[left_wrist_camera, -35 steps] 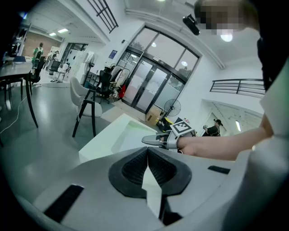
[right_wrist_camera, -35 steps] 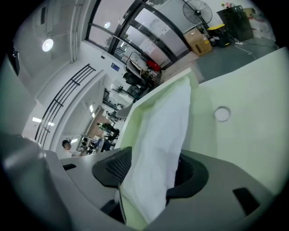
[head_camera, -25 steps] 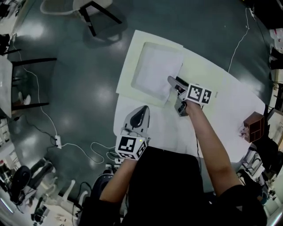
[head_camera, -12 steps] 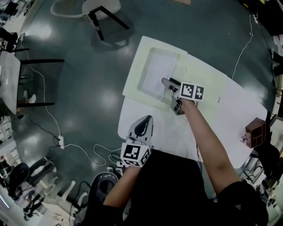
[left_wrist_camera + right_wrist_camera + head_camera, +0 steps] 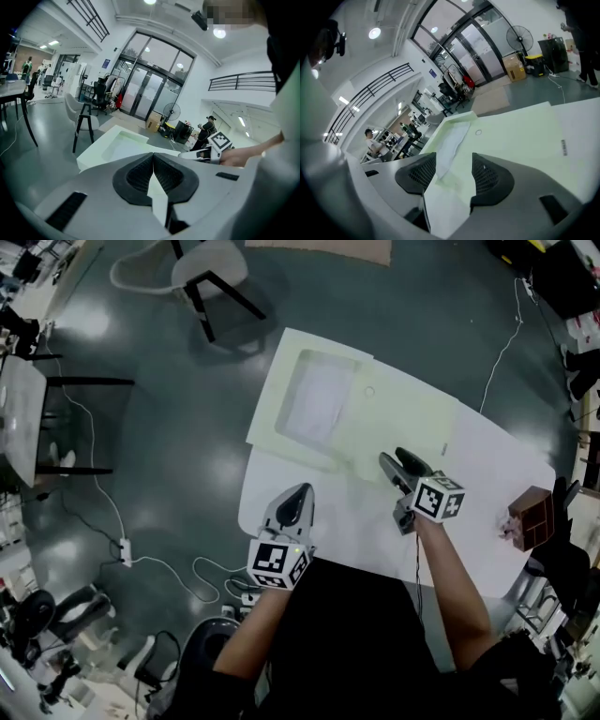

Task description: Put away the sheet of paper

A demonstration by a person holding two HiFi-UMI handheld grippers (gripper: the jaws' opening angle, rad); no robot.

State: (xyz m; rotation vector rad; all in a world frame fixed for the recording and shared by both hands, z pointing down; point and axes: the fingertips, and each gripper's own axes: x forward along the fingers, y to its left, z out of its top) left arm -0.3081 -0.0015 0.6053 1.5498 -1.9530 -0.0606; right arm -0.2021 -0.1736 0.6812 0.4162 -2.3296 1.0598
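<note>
As paper [image 5: 309, 413] sits trayed, right tool [image 5: 397, 458] apart

- Left gripper [image 5: 153, 155], grey plastic body, is filling the lower frame; its black ribbed pads [image 5: 137, 176] are pressing together at the tips, with nothing between them.
- Pale green shallow rectangular tray [image 5: 93, 151] is sitting just beyond the tips, recess facing up.
- Right gripper [image 5: 188, 154] is hovering right of the tray, black-and-white marker cube [image 5: 219, 139] on top, a bare hand [image 5: 243, 155] gripping it.
- White chair with black legs [image 5: 83, 120] is standing on the grey floor at left.
- Tall glass doors [image 5: 145, 93], black standing fan [image 5: 172, 113] and brown cardboard box [image 5: 152, 124] are showing at the back.
- Person in dark clothes [image 5: 205, 131] is standing near the fan.
</note>
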